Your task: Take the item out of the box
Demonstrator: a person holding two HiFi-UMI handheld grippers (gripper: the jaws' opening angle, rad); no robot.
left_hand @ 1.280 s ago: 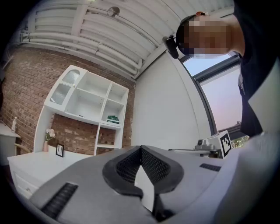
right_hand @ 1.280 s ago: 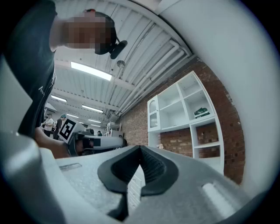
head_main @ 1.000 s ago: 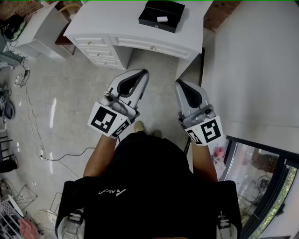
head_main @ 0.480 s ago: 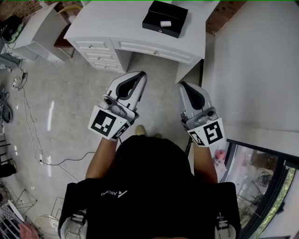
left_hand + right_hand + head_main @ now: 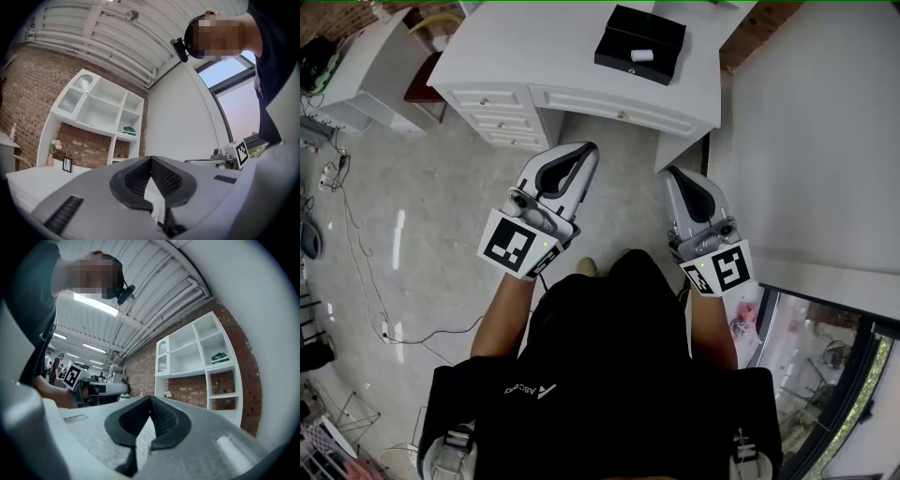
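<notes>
A black open box (image 5: 639, 44) sits on the white desk (image 5: 525, 56) at the top of the head view. A small white item (image 5: 642, 56) lies inside it. My left gripper (image 5: 587, 150) hangs over the floor in front of the desk drawers, well short of the box. Its jaws are shut and hold nothing, as the left gripper view (image 5: 151, 160) also shows. My right gripper (image 5: 672, 174) is level with it by the desk's right leg, also shut and holding nothing (image 5: 150, 400).
The desk has drawers (image 5: 502, 108) on its left side. A white cabinet (image 5: 366, 66) stands further left, and cables (image 5: 356, 244) trail over the tiled floor. A white wall (image 5: 806, 141) runs along the right. White shelving (image 5: 98, 112) rises behind the desk.
The desk and the box have drifted lower and to the right in the head view as the person steps closer. Both grippers stay shut and held in front of the body.
</notes>
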